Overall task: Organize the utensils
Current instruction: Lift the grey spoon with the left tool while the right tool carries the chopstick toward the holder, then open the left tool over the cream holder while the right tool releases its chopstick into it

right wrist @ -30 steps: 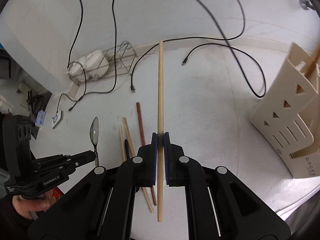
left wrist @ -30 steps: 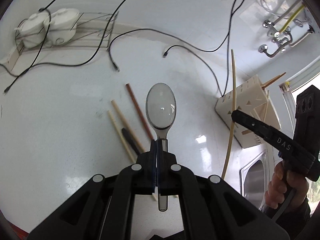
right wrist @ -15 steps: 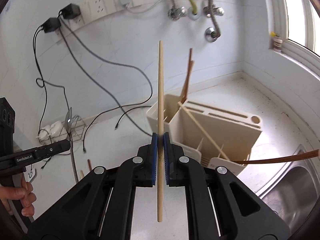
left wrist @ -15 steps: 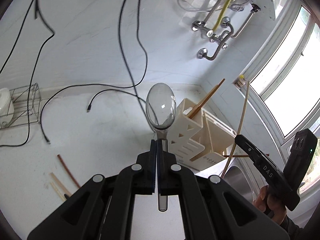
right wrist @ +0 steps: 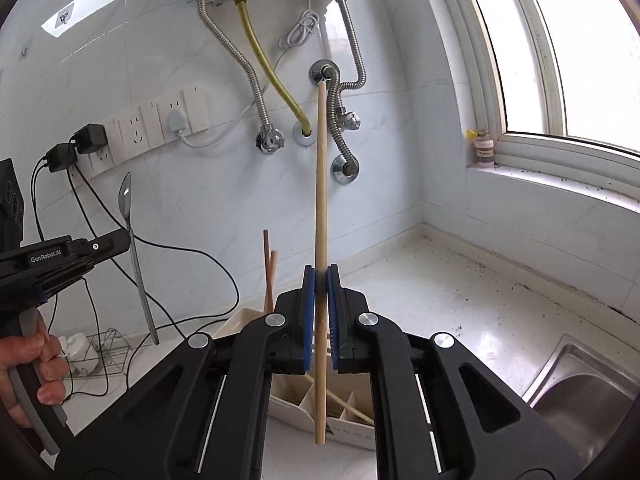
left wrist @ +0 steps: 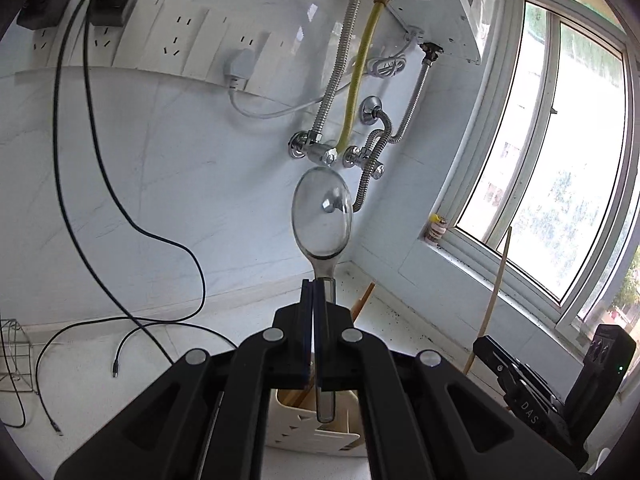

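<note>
My left gripper (left wrist: 315, 286) is shut on the handle of a metal spoon (left wrist: 322, 220), bowl up, its lower end over the cream utensil holder (left wrist: 316, 428). It also shows in the right wrist view (right wrist: 120, 240), where the spoon (right wrist: 138, 272) hangs left of the holder. My right gripper (right wrist: 320, 276) is shut on a light wooden chopstick (right wrist: 321, 200), held upright with its lower end over the holder's compartments (right wrist: 352, 404). Several chopsticks (right wrist: 269, 276) stand in the holder. The right gripper (left wrist: 486, 346) and its chopstick (left wrist: 494, 292) show at right in the left wrist view.
A steel sink (right wrist: 580, 392) lies at the lower right. Pipes and valves (right wrist: 340, 120) hang on the tiled wall. Black cables (left wrist: 120, 208) trail across the white counter. A wire rack (right wrist: 104, 350) with white objects stands at far left. A window (left wrist: 560, 160) is at right.
Both grippers have swung from the counter and its loose chopsticks toward the wall, tilting upright above the utensil holder. Spoon and chopstick stay gripped.
</note>
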A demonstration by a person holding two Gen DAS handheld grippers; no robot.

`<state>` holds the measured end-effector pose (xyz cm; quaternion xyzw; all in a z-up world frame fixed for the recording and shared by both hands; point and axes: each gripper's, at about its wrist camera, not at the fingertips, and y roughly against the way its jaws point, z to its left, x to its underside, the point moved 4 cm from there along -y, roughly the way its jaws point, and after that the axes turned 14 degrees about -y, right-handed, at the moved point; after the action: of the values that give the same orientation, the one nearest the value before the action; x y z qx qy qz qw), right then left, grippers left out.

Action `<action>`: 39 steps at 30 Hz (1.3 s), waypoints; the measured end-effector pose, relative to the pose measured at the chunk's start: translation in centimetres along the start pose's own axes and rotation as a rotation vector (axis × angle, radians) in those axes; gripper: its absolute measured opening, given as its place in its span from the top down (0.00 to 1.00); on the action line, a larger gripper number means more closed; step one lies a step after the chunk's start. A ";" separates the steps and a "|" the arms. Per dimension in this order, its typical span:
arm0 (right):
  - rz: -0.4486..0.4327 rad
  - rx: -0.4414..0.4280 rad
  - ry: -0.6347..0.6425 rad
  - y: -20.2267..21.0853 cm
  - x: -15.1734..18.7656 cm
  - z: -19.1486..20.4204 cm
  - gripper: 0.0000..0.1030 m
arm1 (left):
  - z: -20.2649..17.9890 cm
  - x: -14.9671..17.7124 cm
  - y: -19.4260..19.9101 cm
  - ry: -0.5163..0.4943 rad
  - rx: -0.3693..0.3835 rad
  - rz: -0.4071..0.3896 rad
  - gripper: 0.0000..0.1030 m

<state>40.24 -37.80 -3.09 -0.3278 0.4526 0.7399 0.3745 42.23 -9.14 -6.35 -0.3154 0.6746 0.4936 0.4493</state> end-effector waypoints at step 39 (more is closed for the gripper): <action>-0.176 0.059 0.249 -2.2 3.0 0.1 0.94 | -0.9 3.5 -5.2 -0.084 0.023 -0.082 0.98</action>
<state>40.59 -36.23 -6.48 -0.4439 0.4868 0.6443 0.3884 45.09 -11.56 -11.48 -0.3167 0.6472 0.4798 0.5006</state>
